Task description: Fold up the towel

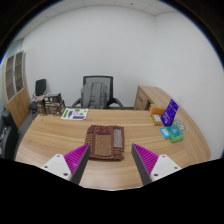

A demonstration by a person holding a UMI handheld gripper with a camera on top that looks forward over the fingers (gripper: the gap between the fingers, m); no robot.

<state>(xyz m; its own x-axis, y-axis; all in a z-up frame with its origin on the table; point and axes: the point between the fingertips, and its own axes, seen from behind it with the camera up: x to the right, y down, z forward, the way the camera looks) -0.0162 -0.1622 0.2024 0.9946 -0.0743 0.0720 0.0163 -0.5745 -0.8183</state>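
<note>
Tongs wide open, empty, before towel

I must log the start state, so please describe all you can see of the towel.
The towel is brown with a checked, woven look, like soft cloth. It lies flat on the wooden table, roughly square, seemingly folded already with a seam down the middle. It sits just ahead of the open tongs, between their tips, untouched by them.

I see a brown, checked cloth towel lying flat on the light wooden table, already folded into a compact, roughly rectangular bundle of two side-by-side halves. It rests near the table's front edge, just ahead of my gripper, whose spread fingers leave it untouched.
</note>
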